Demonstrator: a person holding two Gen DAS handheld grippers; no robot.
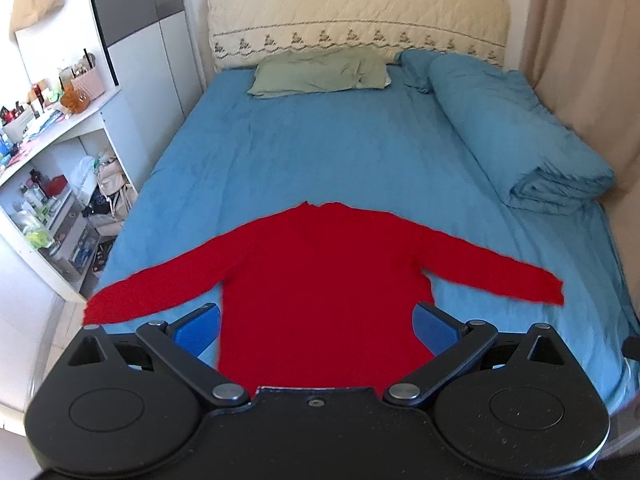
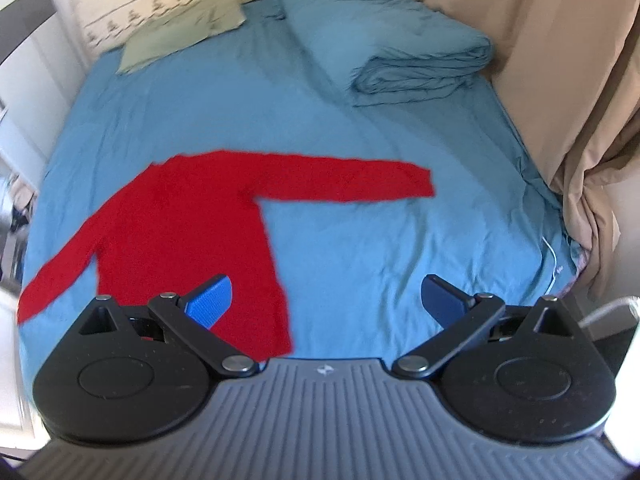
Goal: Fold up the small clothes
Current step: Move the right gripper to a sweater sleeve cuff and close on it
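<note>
Both your left gripper (image 1: 316, 330) and right gripper (image 2: 326, 306) have fingers wide, empty; pinching the bed sheet (image 1: 320, 152) under the red sweater (image 1: 320, 280) would drag it.

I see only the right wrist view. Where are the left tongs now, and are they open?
Observer: The left tongs are open, with the lower body of the red sweater between the two fingers.
Operator: Does the sleeve on the left side lie fully on the bed?
Observer: Its cuff reaches the left edge of the bed; I cannot tell whether it hangs over.
Operator: What stands beyond that edge?
Observer: A white shelf unit, crowded with small items.
</note>
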